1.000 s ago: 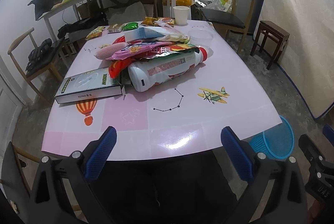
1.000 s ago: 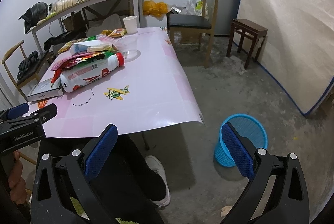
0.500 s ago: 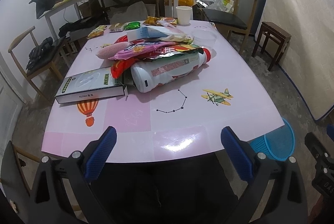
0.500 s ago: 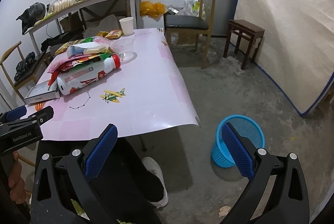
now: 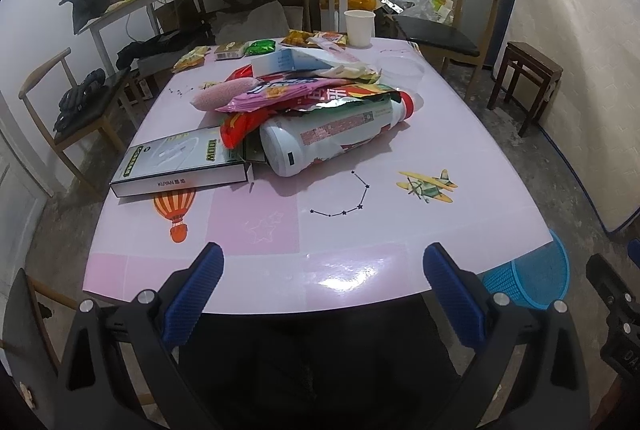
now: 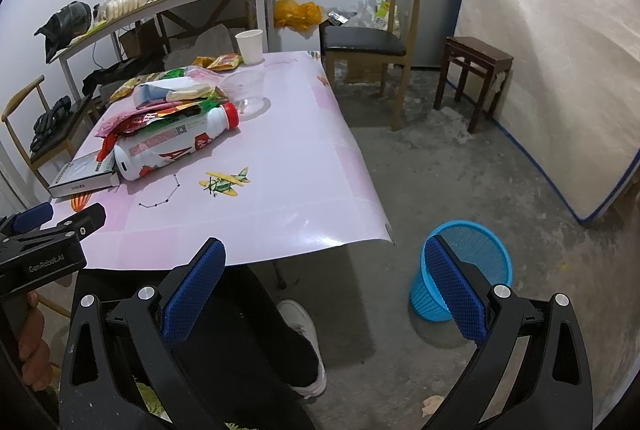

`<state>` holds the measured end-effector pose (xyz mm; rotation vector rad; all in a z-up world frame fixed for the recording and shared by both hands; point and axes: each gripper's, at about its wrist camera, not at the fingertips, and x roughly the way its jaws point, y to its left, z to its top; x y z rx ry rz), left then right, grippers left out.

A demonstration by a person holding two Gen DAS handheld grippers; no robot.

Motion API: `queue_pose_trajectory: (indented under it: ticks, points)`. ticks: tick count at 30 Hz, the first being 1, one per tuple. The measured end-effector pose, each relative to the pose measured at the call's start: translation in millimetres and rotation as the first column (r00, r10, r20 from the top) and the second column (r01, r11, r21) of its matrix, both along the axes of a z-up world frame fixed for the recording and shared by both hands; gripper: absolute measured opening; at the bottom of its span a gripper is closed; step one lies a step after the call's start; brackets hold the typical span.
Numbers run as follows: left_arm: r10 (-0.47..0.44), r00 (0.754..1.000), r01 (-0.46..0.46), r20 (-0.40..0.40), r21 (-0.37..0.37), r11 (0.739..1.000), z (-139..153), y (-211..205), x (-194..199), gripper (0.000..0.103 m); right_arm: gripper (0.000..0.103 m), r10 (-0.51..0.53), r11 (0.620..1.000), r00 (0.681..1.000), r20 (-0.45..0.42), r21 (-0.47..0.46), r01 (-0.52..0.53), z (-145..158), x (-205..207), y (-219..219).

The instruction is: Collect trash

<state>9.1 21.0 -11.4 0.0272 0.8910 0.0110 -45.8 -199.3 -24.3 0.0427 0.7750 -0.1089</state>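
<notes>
flat box (image 5: 182, 165) marked "kuyan" and "100w", left gripper (image 5: 322, 294) spread, right gripper (image 6: 324, 290) spread, both empty

Left gripper (image 5: 322, 272) held wide apart, empty, at the near edge of the pink table (image 5: 460, 149). On the table — white bottle (image 5: 336, 133) lying on its side under snack wrappers (image 5: 296, 91), flat box (image 5: 180, 161) touching them. Blue basket (image 5: 532, 276) on the floor, right.

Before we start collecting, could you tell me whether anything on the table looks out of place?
Yes: the white bottle lies on its side under a heap of snack wrappers, partly overlapping the flat box.
</notes>
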Motion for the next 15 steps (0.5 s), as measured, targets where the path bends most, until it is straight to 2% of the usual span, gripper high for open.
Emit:
queue_pose_trajectory:
  ticks: [15]
  points:
    - [-0.001, 1.0, 0.001, 0.005, 0.011, 1.0, 0.5, 4.7, -1.3, 0.098, 0.095, 0.002, 1.0, 1.0, 0.006, 0.01, -0.002, -0.9, 1.3, 2.0]
